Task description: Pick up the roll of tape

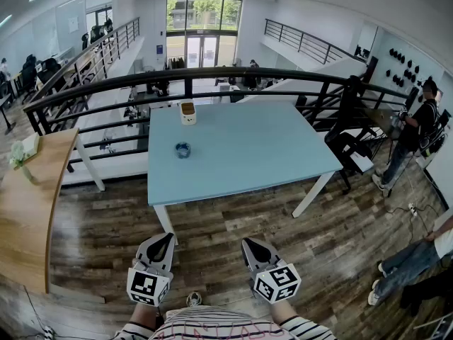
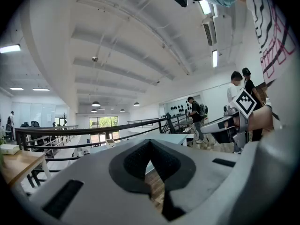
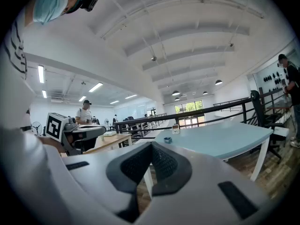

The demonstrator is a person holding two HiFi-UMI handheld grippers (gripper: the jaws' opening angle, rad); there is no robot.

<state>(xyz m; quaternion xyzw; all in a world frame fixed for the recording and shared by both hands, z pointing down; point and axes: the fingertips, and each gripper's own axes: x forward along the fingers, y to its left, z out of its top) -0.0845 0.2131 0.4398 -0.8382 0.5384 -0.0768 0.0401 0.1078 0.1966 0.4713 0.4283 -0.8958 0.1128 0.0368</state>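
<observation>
Though it's tiny, tape (image 1: 182, 149)—seemingly—tops table (image 1: 262, 154).

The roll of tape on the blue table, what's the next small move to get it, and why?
Probably step up to the table first. The roll of tape lies well ahead on it, while the left gripper and right gripper are both shut, empty and low over the wooden floor, apparently out of reach.

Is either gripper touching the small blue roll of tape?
No, the left gripper and right gripper hang over the wooden floor, short of the light blue table where the small blue roll of tape lies.
</observation>
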